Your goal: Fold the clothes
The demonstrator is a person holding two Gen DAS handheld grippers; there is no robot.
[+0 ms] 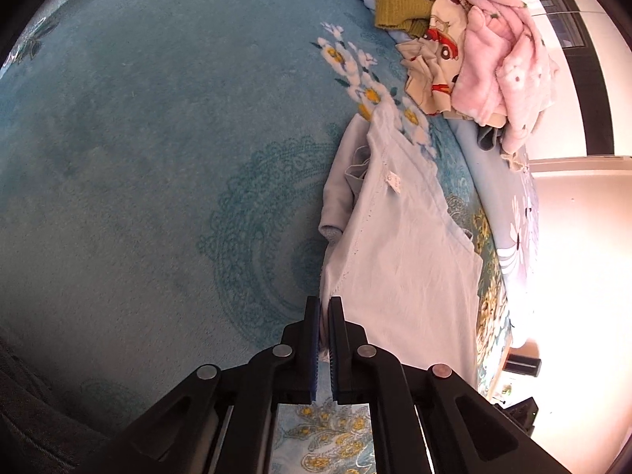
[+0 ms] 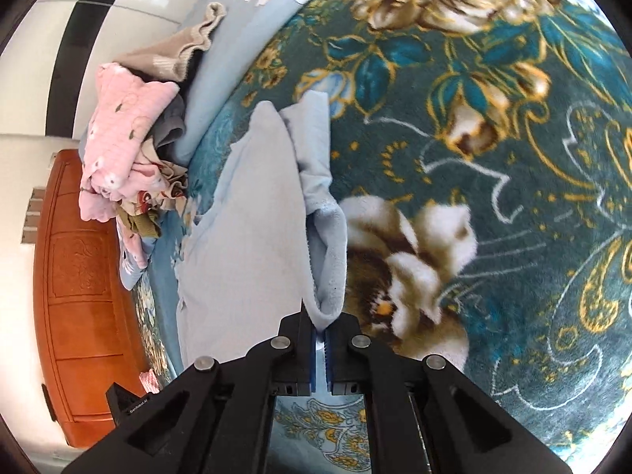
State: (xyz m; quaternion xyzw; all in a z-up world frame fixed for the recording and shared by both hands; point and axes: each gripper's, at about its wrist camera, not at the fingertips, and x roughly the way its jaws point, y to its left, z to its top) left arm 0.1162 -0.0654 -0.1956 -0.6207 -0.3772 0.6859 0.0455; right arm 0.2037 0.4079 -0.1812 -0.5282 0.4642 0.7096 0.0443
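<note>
On the bed, over a teal floral blanket (image 1: 118,138), lies a pale blue long-sleeved top (image 1: 399,245), inside out going by the exposed seam and small white tag. Left gripper (image 1: 324,308) is clenched on the near edge of that top; fabric is visible between the blue pads. Right gripper (image 2: 320,330) is likewise clamped on the top (image 2: 245,217), pinching a fold of the hem or cuff with the fleecy inner side showing. Garment stretches away from both sets of fingers toward the far side of the bed, one sleeve folded beside the body on the left wrist view. Beyond it sits a heap of unfolded laundry: pink flowered fleece (image 1: 501,63), cream cartoon-print piece (image 1: 438,59), olive knit (image 1: 399,0). Right wrist view also shows an orange wooden cabinet (image 2: 79,276) at the bedside, beside the pink fleece.
</note>
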